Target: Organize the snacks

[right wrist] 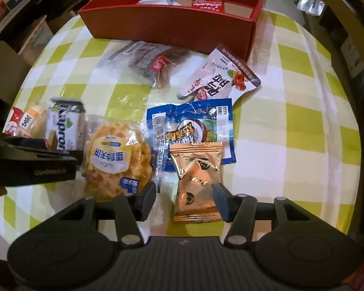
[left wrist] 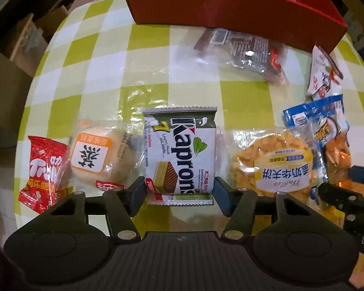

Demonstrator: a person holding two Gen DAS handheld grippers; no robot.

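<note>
While our left gripper [left wrist: 179, 190] is clamping its fingers on the Kaprons wafer pack [left wrist: 180, 154], our right gripper's [right wrist: 184, 197] fingers are standing apart around the orange packet [right wrist: 196, 181] near the desk's [right wrist: 291, 97] front edge.

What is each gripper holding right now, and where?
Left gripper: fingers touch both sides of the Kaprons wafer packet near its bottom seal; firmness cannot be told. Right gripper: nothing, gold packet unclamped.

A white-and-green Kaprons wafer pack [left wrist: 180, 155] lies flat at lower centre, a gold foil snack packet [right wrist: 197, 181] likewise flat, and a red box [right wrist: 179, 21] holding packets stands at top.
</note>
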